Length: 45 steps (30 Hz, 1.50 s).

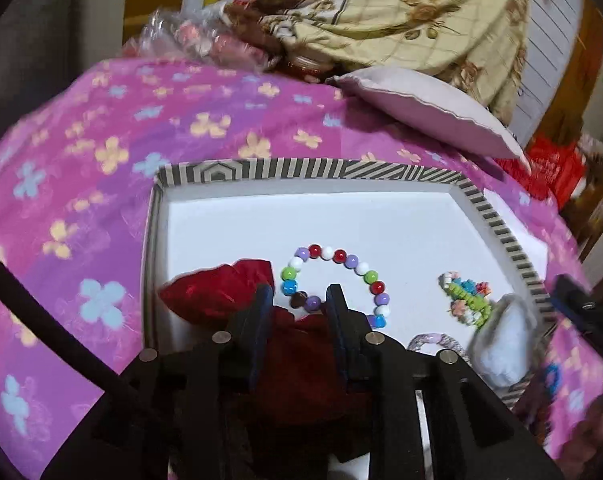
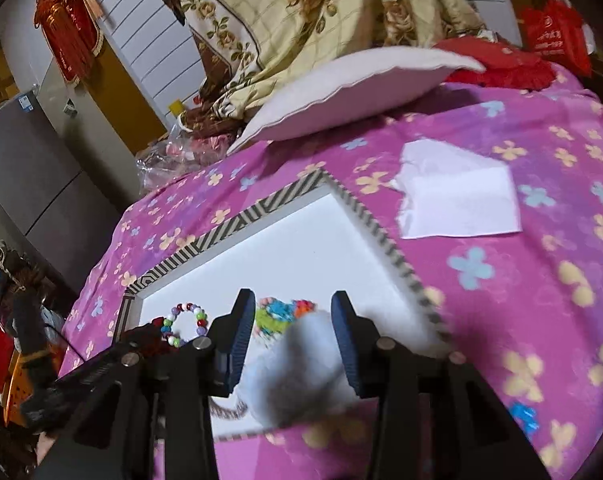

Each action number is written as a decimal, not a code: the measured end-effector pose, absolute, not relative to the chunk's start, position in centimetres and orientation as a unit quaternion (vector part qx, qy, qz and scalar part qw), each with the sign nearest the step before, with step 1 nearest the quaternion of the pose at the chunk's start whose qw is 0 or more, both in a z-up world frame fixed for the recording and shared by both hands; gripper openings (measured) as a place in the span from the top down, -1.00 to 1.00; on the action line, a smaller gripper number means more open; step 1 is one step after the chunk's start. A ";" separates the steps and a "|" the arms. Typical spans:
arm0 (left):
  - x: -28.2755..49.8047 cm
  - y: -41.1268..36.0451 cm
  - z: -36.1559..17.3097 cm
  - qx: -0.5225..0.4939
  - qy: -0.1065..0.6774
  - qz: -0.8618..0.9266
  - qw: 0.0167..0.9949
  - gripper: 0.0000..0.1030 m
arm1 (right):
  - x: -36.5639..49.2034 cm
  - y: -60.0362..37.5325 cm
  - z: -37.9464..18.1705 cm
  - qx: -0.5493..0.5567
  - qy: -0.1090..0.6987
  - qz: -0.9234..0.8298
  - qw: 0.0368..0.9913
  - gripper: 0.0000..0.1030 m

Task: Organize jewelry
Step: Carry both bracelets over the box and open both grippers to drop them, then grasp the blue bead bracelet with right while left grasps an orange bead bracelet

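Tray: the shallow white tray with a black-and-white striped rim (image 1: 497, 216) sits on the pink flowered bedspread (image 1: 81, 184) and fills the lower middle of both views.
Left gripper: the left gripper (image 1: 299, 304) hangs low in its own view over the dark red velvet pouch (image 1: 221, 292). The cloth bunches between the fingers, but I cannot tell whether the pads are pinching it or have let go.
Right gripper: the right gripper (image 2: 291, 320) stands part open, with the fluffy pale blue pom-pom hair tie (image 2: 301, 368) loose between the fingers at the bottom centre. The pads do not press it, so it looks released.
Jewelry already in: the round bracelet of multicoloured beads (image 1: 337, 284) lies at tray centre just beside the pouch. The green and orange beaded flower piece (image 1: 467, 298) lies to its right, near the rim.
Step in hand: setting the pom-pom tie down at the tray's lower right edge, by my reading.
How to do it well: see that the whole tie is inside the striped rim, not draped over it, and clear of the flower piece. Then draw the fingers straight back so the fluff does not snag.
Risk: blur hides the tie's band, so whether it is fully inside is unclear.
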<state>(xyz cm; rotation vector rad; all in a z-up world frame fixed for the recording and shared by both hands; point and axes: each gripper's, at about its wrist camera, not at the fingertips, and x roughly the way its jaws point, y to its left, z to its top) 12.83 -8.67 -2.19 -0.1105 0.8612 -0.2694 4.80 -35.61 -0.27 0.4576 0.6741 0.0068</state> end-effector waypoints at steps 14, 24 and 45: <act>7.1 -2.2 -2.8 -0.122 0.441 0.021 0.889 0.84 | -8.2 -42.9 -1.6 0.245 0.378 -0.070 0.890 0.19; 4.3 -0.6 -2.0 -0.199 0.422 -0.043 0.884 0.83 | -8.0 -43.8 -4.3 0.229 0.415 -0.043 0.879 0.06; -3.7 -19.2 -1.3 -0.022 0.442 -0.419 0.793 0.38 | -2.9 -39.9 -5.0 0.025 0.431 -0.079 0.899 0.61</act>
